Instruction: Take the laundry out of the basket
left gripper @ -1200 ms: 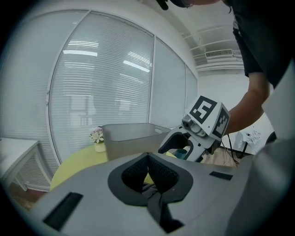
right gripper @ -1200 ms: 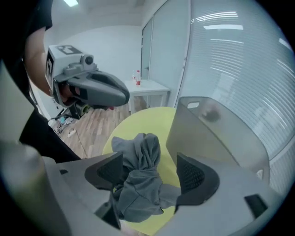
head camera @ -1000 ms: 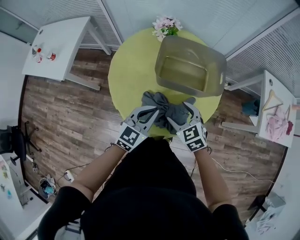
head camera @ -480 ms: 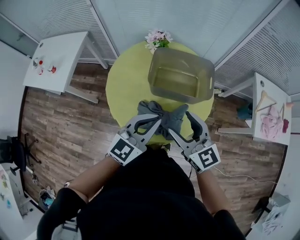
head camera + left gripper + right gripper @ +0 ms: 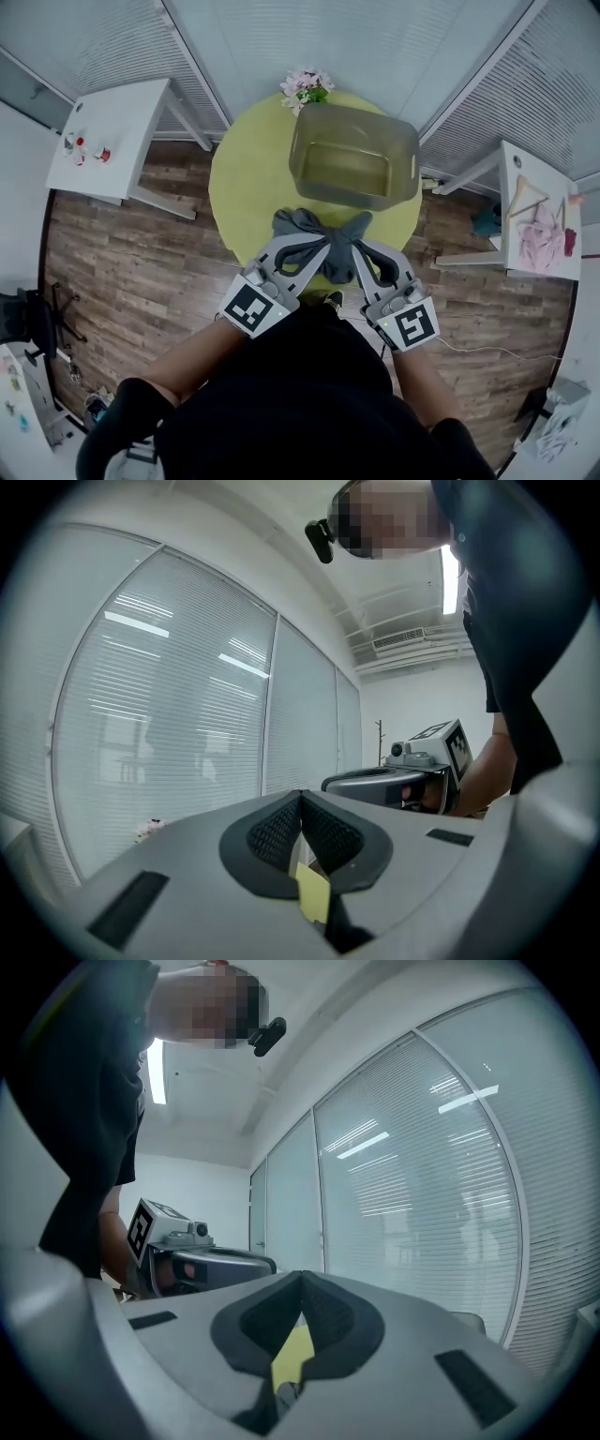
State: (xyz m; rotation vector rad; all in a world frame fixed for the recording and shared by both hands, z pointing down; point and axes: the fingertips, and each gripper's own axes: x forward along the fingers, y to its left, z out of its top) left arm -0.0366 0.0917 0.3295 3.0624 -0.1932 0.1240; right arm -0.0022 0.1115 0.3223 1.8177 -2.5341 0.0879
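Left gripper [image 5: 325, 247]: fingers [image 5: 273, 836] were together, pads touching at the tips, nothing between them. Right gripper [image 5: 355, 247]: fingers [image 5: 266, 1326] had just closed, also pad to pad, no cloth in them. Both grippers pointed roughly level, side by side, tips close together over the near part of the round yellow-green counter [image 5: 246, 178].

Grey laundry [image 5: 314, 223] lay bunched on the counter, outside the basket [image 5: 405, 157], just in front of its near wall and under the gripper tips. From the head view I couldn't tell whether the tips touched it.

The basket was translucent and sat on the far right part of the counter, with only its bare bottom showing inside. Pink flowers [image 5: 305, 86] stood at the counter's far edge, behind the basket. Each gripper view showed the other gripper alongside and window blinds [image 5: 169, 714] ahead.
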